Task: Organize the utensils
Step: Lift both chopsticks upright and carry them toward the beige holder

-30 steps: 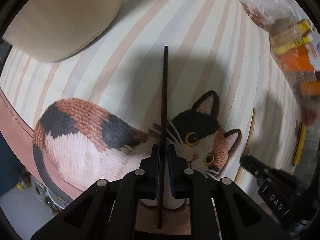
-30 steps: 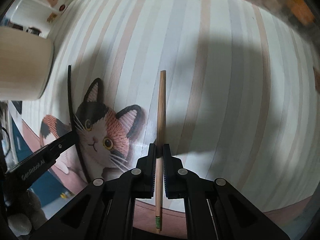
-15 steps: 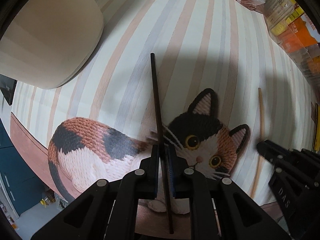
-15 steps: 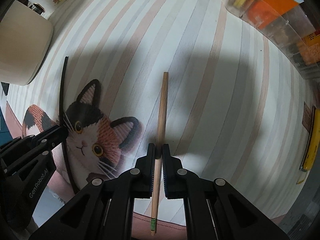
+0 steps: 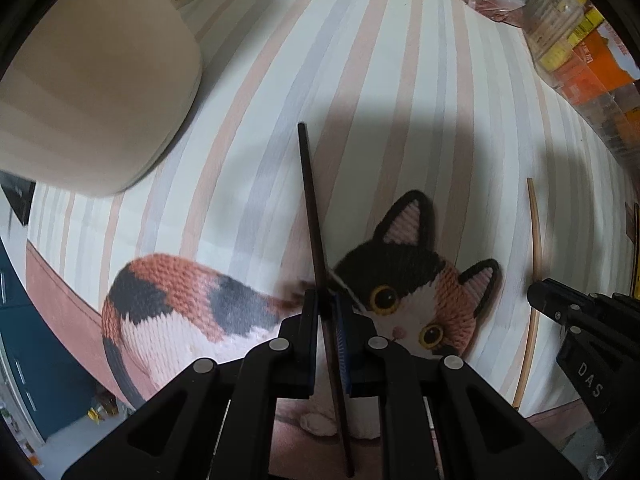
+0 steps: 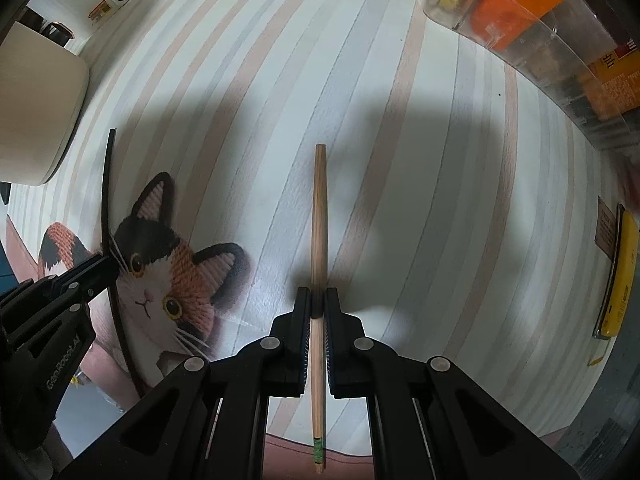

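- A dark chopstick (image 5: 316,240) runs up the centre of the left wrist view, pinched between the jaws of the left gripper (image 5: 327,312), which are closed tight on its shaft.
- A light wooden chopstick (image 6: 319,240) with a green band near its lower end runs up the centre of the right wrist view, clamped the same way by the right gripper (image 6: 316,308).
- Both sticks sit above a striped tablecloth (image 6: 420,200) in cream, grey and pink covering the table, with a knitted-look calico cat design (image 5: 408,296) at the lower middle of the left view and lower left of the right view.
- A large beige rounded container (image 5: 88,92) fills the upper left of the left view.
- A clear plastic bin (image 6: 560,40) of orange and yellow packets sits at the upper right of the right view.
- Only the right view shows a yellow object (image 6: 618,280) at the right edge; only the left view shows dark blue cabinets (image 5: 24,340) at the lower left.
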Demonstrator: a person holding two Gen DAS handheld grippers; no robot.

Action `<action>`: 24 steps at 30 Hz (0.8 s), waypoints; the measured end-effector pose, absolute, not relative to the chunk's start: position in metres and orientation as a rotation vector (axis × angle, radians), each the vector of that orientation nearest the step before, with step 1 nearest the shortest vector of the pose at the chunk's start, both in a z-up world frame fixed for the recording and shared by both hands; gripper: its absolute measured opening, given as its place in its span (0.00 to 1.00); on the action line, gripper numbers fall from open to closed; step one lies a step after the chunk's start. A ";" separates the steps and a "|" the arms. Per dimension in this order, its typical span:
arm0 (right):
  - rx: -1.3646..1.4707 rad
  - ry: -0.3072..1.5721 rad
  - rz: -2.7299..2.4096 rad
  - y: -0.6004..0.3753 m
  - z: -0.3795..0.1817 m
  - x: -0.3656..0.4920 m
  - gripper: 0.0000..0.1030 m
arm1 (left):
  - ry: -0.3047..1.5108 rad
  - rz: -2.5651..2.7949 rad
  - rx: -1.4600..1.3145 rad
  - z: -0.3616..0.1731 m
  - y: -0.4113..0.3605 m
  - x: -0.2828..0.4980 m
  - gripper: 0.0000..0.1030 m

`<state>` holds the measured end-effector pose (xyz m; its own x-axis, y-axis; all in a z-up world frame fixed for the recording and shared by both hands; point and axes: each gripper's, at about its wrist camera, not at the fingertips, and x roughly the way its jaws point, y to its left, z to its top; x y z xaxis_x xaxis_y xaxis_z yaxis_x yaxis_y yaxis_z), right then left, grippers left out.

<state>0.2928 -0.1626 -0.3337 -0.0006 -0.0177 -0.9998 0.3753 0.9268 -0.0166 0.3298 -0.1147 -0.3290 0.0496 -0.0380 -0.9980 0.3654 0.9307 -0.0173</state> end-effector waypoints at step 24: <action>0.380 1.073 -0.346 -0.188 -0.197 0.264 0.06 | 1.147 -0.387 0.112 -0.183 -0.100 0.324 0.03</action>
